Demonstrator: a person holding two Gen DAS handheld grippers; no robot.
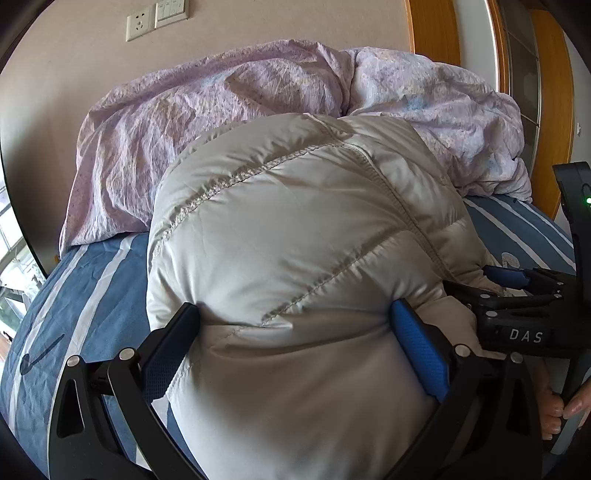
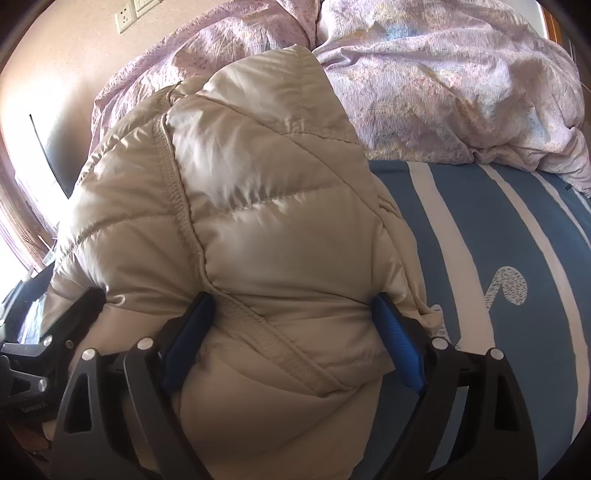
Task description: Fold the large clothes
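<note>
A puffy, quilted, beige down jacket (image 1: 295,236) is seen bundled on a bed covered with a blue sheet with white stripes (image 1: 85,280). The long axis of the bundle runs from the two grippers away toward the far wall, and its rounded far end is directed to a crumpled lilac duvet (image 1: 207,96) that is heaped along the back of the bed. In the right wrist view the far end of the jacket is narrowed to a folded corner that lies against the duvet.

The left gripper (image 1: 295,332) is set wide around the near end of the bundle. Its blue pads (image 1: 419,343) are pressed into the padding on both sides, so the jacket is gripped. The right gripper (image 2: 291,328) is placed just beside it, around the same end of the jacket. Its jaws are also spread wide with the padded fabric between them; the blue pads (image 2: 399,347) are touching the fabric, but whether they are squeezing it cannot be told. A white electric socket (image 1: 139,23) is mounted on the beige wall behind the bed. Some fingers of a person (image 1: 554,410) are visible on the handle of the right gripper.
</note>
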